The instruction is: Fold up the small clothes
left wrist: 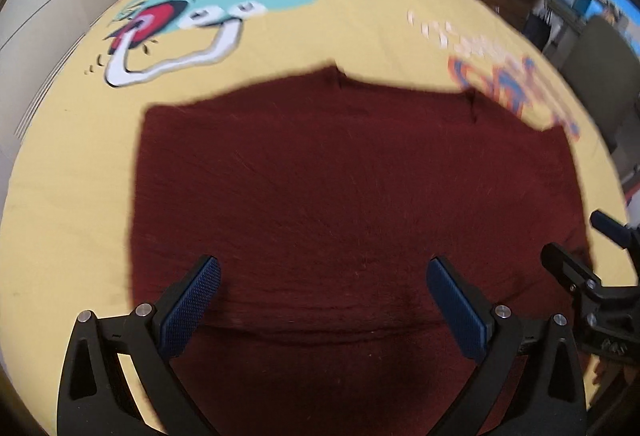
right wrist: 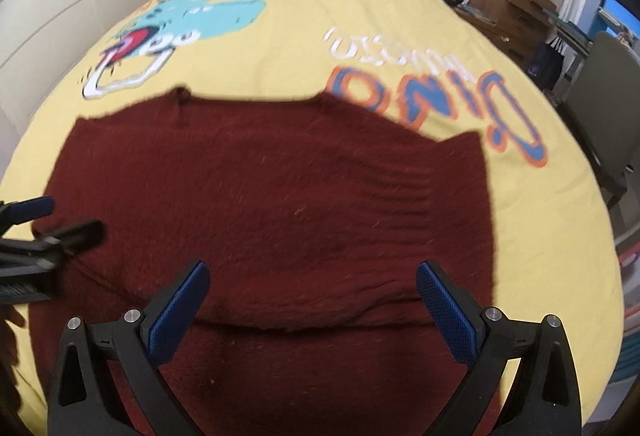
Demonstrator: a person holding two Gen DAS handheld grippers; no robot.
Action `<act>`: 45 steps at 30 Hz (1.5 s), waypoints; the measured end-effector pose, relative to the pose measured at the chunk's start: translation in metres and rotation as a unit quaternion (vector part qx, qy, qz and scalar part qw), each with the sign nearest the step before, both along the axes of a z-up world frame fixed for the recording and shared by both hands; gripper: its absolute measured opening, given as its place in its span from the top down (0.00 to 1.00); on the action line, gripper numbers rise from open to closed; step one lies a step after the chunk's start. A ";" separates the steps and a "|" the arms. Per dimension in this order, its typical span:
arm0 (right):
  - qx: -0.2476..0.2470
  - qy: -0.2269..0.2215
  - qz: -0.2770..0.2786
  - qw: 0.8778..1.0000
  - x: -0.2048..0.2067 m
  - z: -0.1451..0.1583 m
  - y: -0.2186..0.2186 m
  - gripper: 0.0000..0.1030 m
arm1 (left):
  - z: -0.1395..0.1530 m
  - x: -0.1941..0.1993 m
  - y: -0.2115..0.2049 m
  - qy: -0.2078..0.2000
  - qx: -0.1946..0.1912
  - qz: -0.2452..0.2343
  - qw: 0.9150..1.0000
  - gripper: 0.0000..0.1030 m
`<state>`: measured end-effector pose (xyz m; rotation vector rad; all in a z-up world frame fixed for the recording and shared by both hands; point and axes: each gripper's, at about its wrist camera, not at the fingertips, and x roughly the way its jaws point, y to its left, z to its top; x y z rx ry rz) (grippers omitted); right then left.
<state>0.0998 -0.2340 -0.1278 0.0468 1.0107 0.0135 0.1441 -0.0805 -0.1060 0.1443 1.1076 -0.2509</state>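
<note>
Left gripper [left wrist: 323, 276] and right gripper [right wrist: 313, 278], both spread wide and empty, above the maroon sweater [right wrist: 260, 203]; yellow bedspread [right wrist: 288, 51] at 12 o'clock.

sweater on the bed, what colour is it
Dark red sweater, clearest in the right wrist view.

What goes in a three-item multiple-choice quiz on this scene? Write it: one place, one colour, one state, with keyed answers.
1. The sweater lies on:
A. a yellow bedspread
B. a wooden floor
C. a chair seat

2. The sweater's colour is:
A. navy
B. dark red
C. grey

3. The right gripper is:
A. shut on a sleeve
B. shut on nothing
C. open

Answers:
1 A, yellow printed cloth shows all round the garment.
2 B, maroon knit in both views.
3 C, its blue pads stand wide apart with nothing pinched; the left gripper stands the same.
</note>
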 end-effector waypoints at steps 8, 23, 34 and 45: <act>0.011 0.016 -0.001 1.000 -0.001 -0.035 -0.017 0.01 | -0.038 -0.004 0.012 -0.017 0.035 -0.010 0.999 0.01; 0.061 0.019 -0.043 0.997 -0.011 -0.046 -0.076 0.01 | -0.036 -0.010 0.020 -0.021 0.025 -0.015 0.999 0.01; 0.035 -0.013 -0.006 0.999 -0.058 0.021 -0.093 0.01 | 0.023 -0.041 0.050 -0.004 -0.012 0.025 1.000 0.01; 0.032 0.008 -0.071 0.997 -0.165 0.003 -0.103 0.01 | 0.025 -0.126 0.111 0.023 -0.021 0.070 0.997 0.01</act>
